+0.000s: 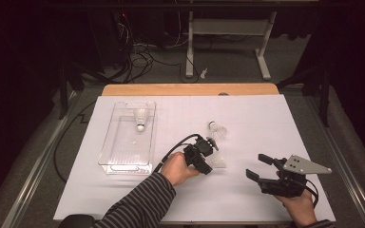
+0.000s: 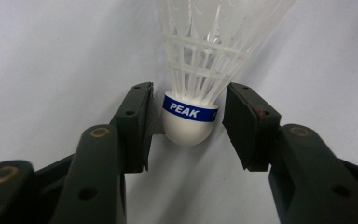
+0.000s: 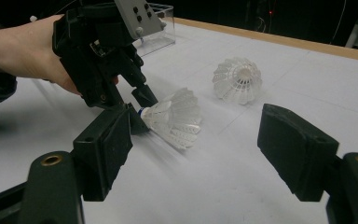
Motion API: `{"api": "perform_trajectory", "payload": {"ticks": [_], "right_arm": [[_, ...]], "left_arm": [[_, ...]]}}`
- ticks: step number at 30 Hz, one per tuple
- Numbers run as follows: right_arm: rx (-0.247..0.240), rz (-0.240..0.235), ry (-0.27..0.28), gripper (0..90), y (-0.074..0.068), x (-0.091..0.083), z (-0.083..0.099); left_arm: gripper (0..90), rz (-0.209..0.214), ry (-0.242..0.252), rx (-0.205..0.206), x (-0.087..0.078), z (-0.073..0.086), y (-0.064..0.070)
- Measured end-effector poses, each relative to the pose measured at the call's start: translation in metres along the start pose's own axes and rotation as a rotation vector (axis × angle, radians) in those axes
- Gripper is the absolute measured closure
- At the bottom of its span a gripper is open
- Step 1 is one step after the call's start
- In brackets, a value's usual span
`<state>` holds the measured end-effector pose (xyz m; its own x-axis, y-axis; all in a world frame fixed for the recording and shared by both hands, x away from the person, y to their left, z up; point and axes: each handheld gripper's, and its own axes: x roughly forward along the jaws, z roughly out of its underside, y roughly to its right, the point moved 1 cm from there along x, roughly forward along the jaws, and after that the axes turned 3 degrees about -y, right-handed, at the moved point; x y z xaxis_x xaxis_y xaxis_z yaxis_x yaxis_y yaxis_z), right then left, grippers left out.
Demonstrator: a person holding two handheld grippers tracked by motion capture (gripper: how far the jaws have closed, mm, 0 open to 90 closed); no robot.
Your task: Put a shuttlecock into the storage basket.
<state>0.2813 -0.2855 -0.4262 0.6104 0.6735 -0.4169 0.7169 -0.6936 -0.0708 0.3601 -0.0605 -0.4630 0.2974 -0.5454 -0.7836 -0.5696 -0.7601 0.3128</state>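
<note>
The left tool (image 1: pixel 210 153) sits at the cork end of a white shuttlecock (image 2: pixel 200 70) that lies on the white sheet (image 1: pixel 247 199) covering the bench (image 1: pixel 190 89). In the left gripper view, the two pads (image 2: pixel 137 123) bracket the rounded cork with its blue band marked PEAK. The left pad stands at the cork's side, and a narrow gap shows between the cork and the right pad, so the jaws are spread and not yet clamped. The feather skirt points away from the tool.

Landmark: the clear plastic tray (image 1: pixel 119 161). The flanked shuttlecock lies on the sheet to the right of the tray. A second shuttlecock (image 1: pixel 217 129) lies farther right and slightly toward the far edge. A third shuttlecock (image 1: pixel 141 117) rests inside the tray, near its far end.

The right tool (image 1: pixel 256 166) is held well to the right of the tray, jaws spread wide, gripping nothing.
</note>
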Motion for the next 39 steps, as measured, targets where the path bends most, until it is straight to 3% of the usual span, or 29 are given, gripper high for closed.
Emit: {"api": "perform_trajectory", "payload": {"ticks": [17,39], "right_arm": [[0.0,0.0,-0.001,26.5,0.0,0.0002,0.0001],[0.0,0.001,-0.002,26.5,0.0,0.0003,0.0001]], "left_arm": [[63.3,-0.021,0.006,0.018,0.0006,0.001,-0.0006],[64.8,-0.028,0.008,0.028,0.0004,0.0015,-0.0006]]}}
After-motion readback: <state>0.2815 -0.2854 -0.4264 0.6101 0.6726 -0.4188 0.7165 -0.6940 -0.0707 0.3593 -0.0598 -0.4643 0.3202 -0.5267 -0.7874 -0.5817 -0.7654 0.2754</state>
